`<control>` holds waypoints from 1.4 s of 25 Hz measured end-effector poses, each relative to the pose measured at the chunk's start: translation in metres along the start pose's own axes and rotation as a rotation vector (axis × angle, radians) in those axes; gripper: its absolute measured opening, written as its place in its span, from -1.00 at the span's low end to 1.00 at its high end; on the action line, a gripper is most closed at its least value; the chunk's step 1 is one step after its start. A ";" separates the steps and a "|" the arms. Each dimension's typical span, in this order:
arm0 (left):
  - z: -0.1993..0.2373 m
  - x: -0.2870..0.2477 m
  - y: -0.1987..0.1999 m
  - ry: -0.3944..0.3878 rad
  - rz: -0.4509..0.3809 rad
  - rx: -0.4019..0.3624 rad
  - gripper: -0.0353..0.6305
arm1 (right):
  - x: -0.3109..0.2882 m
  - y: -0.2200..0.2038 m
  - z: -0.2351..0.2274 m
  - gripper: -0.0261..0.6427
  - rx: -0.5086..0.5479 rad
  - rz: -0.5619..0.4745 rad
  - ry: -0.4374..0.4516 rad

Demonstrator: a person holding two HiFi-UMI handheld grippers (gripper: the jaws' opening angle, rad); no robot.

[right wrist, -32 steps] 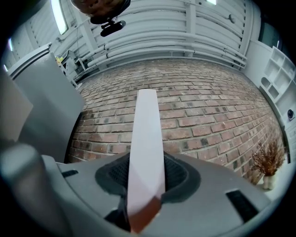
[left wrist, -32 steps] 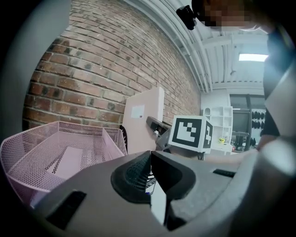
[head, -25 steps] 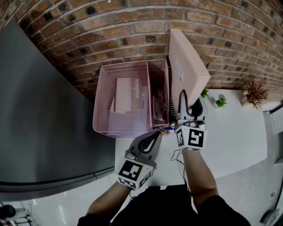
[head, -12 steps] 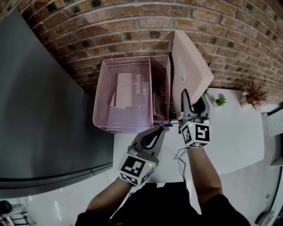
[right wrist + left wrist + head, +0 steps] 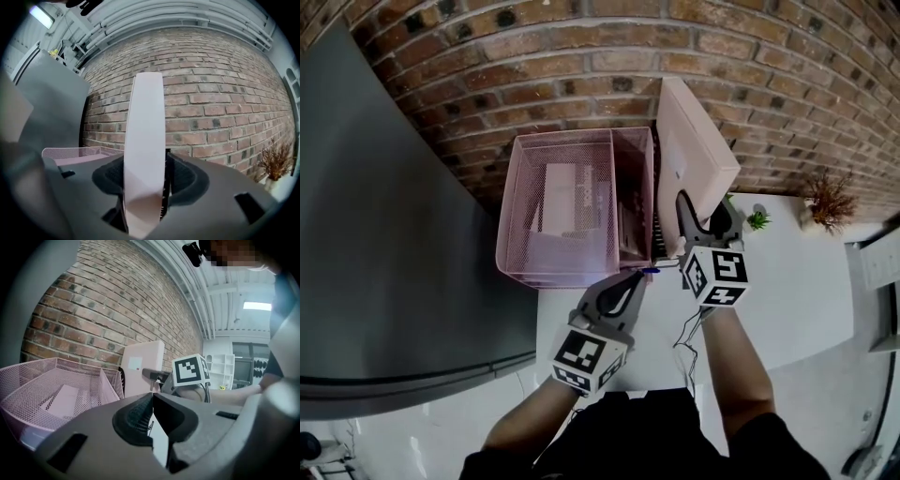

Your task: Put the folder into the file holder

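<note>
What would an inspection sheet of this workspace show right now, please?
Surface: white table.
Job's things: pink mesh file holder with papers inside; pale folder upright just right of it, outside the mesh.
Clutter: small green plant, dried plant, small blue item by the holder.
Grippers: left gripper shut, nothing held; right gripper open, jaws just been opening, folder between them.
Cables: thin wire below the right gripper.
Surroundings: brick wall; grey panel at left.
</note>
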State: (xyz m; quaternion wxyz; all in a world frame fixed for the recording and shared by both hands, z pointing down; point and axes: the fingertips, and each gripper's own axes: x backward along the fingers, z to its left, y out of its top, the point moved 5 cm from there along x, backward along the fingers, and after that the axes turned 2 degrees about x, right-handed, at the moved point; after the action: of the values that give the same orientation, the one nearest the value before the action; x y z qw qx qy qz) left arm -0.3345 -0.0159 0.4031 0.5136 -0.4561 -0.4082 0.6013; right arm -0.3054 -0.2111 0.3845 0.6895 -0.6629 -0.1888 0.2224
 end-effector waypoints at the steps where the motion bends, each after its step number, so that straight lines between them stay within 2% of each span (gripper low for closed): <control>1: -0.001 0.000 0.000 -0.002 0.001 0.000 -0.88 | -0.001 0.003 -0.001 -0.20 -0.005 0.011 0.003; 5: -0.003 -0.001 0.003 -0.004 0.003 -0.004 -0.88 | -0.007 0.010 -0.005 -0.13 -0.043 0.050 0.017; 12: -0.006 -0.004 0.010 -0.005 -0.014 -0.012 -0.88 | -0.016 0.028 -0.008 -0.05 -0.050 0.092 0.043; 14: -0.007 -0.006 0.011 -0.004 -0.015 -0.012 -0.87 | -0.019 0.030 -0.006 -0.11 -0.044 0.116 0.063; 15: -0.007 -0.006 0.011 -0.004 -0.015 -0.012 -0.88 | -0.020 0.030 -0.005 -0.26 -0.043 0.121 0.071; 24: -0.007 -0.006 0.009 0.007 -0.009 -0.013 -0.88 | -0.014 0.031 -0.008 -0.51 -0.043 0.013 -0.007; 28: -0.006 -0.005 0.008 0.013 -0.006 -0.011 -0.87 | -0.010 0.033 -0.011 -0.52 -0.082 -0.053 -0.054; 31: -0.007 -0.004 0.007 0.017 -0.002 -0.012 -0.88 | -0.010 0.025 -0.012 -0.51 -0.113 -0.055 -0.068; 35: -0.004 -0.001 0.003 0.021 0.011 -0.012 -0.88 | -0.012 0.008 -0.006 -0.51 -0.104 -0.037 -0.073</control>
State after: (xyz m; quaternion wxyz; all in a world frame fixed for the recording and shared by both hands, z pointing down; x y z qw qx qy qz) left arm -0.3310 -0.0167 0.3994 0.5118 -0.4678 -0.4040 0.5967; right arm -0.3128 -0.2225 0.3769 0.6507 -0.6858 -0.2374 0.2234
